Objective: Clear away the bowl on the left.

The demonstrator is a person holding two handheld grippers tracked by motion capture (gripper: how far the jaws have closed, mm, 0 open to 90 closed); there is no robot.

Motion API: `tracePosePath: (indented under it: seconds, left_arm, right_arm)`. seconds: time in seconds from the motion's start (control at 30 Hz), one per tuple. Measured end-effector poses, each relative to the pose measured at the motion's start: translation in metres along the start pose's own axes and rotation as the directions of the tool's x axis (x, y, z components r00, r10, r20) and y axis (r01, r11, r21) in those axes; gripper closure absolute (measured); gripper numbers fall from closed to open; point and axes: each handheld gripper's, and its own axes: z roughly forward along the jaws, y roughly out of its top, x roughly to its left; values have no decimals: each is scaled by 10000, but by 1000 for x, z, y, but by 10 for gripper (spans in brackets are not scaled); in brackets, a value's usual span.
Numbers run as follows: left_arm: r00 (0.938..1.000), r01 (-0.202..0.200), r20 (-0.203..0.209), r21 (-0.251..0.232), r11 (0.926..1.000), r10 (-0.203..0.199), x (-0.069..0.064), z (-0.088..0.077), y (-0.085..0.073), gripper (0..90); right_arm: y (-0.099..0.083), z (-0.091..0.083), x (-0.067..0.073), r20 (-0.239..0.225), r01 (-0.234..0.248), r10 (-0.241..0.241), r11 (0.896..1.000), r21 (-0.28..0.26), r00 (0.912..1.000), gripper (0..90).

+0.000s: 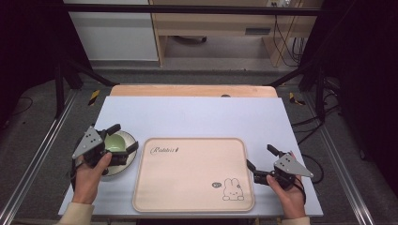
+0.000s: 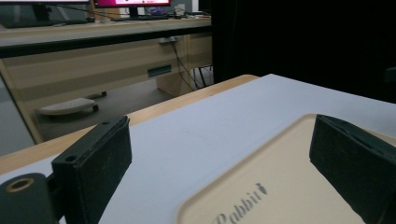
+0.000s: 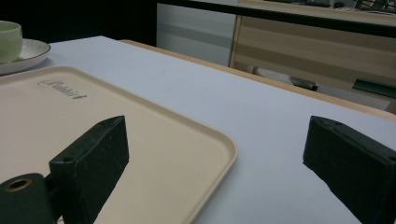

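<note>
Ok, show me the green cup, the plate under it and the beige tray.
green cup (image 1: pixel 114 143), high view, inner bowl.
plate (image 1: pixel 129 138), high view, right rim.
beige tray (image 1: pixel 187 173), high view, bare middle.

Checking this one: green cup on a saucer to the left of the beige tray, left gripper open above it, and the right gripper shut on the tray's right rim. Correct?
Not quite. The right gripper is open, not shut on the tray: the right gripper view shows its jaws standing wide apart with nothing clamped between them. The rest holds: the green cup sits on its saucer left of the tray, with the left gripper open above it.
</note>
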Motion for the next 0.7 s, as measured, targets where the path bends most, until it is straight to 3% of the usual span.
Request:
tracePosePath:
  seconds: [0.03,0.13,0.33,0.57,0.7]
  left_arm:
    - [9999,-137,-97,74,9999,138,3,1,1,55]
    - [9994,206,-281,-21,9998,-207,13,3,-1,55]
    - [9954,316,-909,296,9991,-288,27,-5,-4,57]
    - [9833,553,-1768,698,9960,-422,42,-18,-8,60]
    - [9780,762,-1998,698,9946,-609,48,-24,-10,61]
  right_arm:
    - [0,0,0,-21,31,-31,10000,-19,10000,70]
    - [0,-1,1,-27,20,-20,10000,-5,10000,70]
    - [1,-1,2,-52,64,-64,10000,-77,10000,70]
    - [1,-1,2,-29,105,-105,9999,-29,9999,70]
    - [2,-1,2,-24,118,-118,9999,-51,9999,70]
